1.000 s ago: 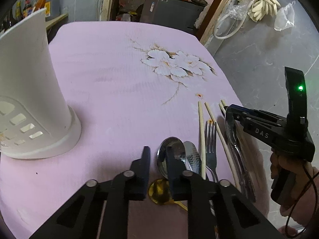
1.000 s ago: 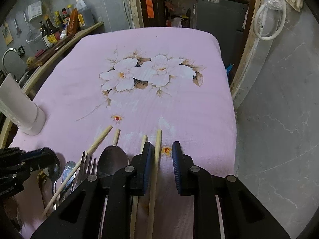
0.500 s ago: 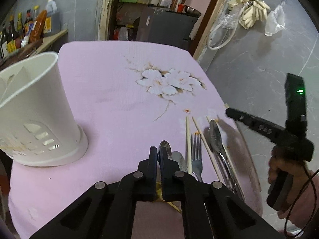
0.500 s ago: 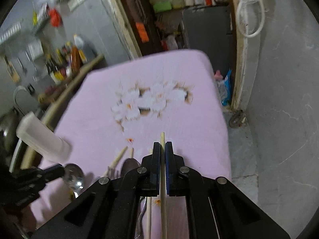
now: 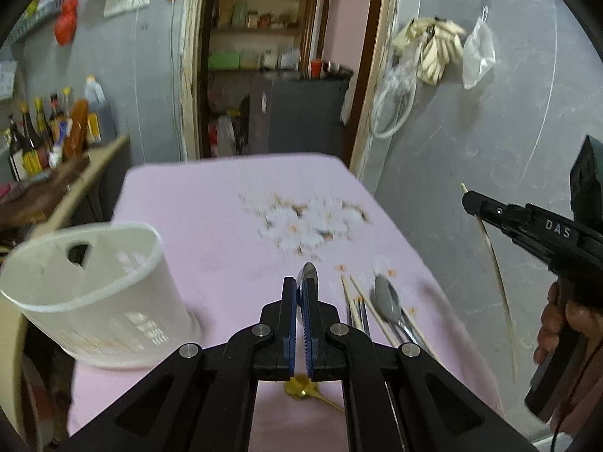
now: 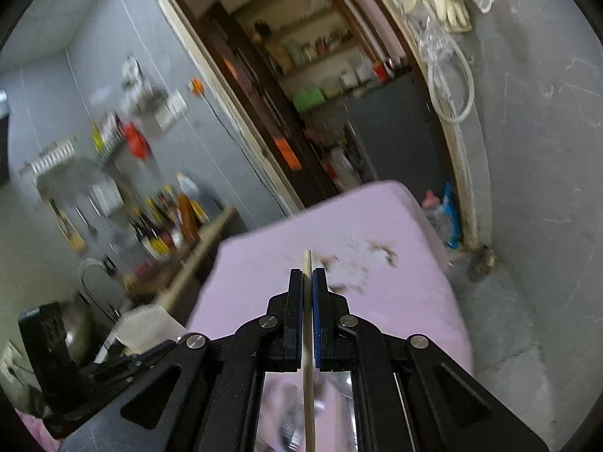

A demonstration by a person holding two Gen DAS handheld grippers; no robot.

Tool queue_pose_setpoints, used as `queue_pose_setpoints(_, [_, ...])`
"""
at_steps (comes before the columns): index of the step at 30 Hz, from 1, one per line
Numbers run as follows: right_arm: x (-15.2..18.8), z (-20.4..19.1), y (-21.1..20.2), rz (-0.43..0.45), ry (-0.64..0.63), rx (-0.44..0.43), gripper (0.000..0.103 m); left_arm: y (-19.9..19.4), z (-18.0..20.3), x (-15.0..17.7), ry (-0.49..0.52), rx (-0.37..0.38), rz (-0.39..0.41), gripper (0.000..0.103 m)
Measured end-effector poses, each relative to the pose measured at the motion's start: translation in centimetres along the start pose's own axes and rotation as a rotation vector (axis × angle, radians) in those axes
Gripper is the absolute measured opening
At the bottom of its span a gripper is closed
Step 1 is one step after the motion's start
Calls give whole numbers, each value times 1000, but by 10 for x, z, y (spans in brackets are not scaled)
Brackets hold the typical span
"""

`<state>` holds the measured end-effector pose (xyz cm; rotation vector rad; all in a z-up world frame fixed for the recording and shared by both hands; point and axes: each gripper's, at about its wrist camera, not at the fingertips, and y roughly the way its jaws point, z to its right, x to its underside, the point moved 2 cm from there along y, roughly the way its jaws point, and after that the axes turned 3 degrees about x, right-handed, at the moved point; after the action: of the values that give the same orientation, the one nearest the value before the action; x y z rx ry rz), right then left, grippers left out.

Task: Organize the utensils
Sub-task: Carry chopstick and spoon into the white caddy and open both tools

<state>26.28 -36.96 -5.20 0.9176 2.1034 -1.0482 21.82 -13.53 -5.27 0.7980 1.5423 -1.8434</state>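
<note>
Left gripper is clenched on a shiny metal spoon: the bowl tip sticks out edge-on past the blue pads, lifted clear of the bench, which carries a pink cloth with a white flower print.

Right gripper is clamped on a single pale wooden chopstick. The stick runs lengthwise between the pads, with a short tip poking out front and the rest trailing back under the gripper body. In the left wrist view the same chopstick hangs down long and curved from the right gripper, off the right edge of the bench, with the person's hand on the black grip.

Remaining on the cloth, right of the left gripper:
- two wooden chopsticks side by side
- a steel fork, mostly hidden behind the left gripper's arm
- a grey metal spoon, bowl pointing away, lying just beside the chopsticks
- a gold-coloured spoon directly below the left gripper, only the bowl and part of the handle visible

White plastic utensil holder with a cut-out handle and slotted side stands upright at the left end of the bench, well apart from the utensil row. I can't make out anything inside it from this angle.

The right wrist view is motion-blurred; the holder shows there only as a pale smear at lower left.
</note>
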Motion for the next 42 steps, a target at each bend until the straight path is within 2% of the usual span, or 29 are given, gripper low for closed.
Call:
queue_pose_setpoints(6, [-8, -57, 0, 115, -48, -58, 4, -37, -19, -30, 18, -26, 98, 3])
queue_pose_setpoints(11, [-10, -115, 12, 164, -89, -131, 4, -68, -46, -52, -1, -61, 156, 3])
queue_pose_setpoints(19, [-3, -201, 52, 205, -137, -216, 4, -128, -112, -86, -25, -186, 262, 3])
queue_pose_setpoints(25, [1, -256, 82, 294, -116, -230, 4, -160, -164, -97, -61, -288, 327, 3])
queue_pose_setpoints(31, [21, -267, 106, 337, -65, -159, 4, -162, -203, -95, -56, -379, 341, 3])
queue_pose_setpoints(36, [40, -265, 120, 357, -94, -42, 4, -147, -222, -85, -36, -422, 315, 3])
queue_pose_setpoints(42, [43, -250, 123, 391, -93, 78, 4, -125, -220, -72, 10, -446, 277, 3])
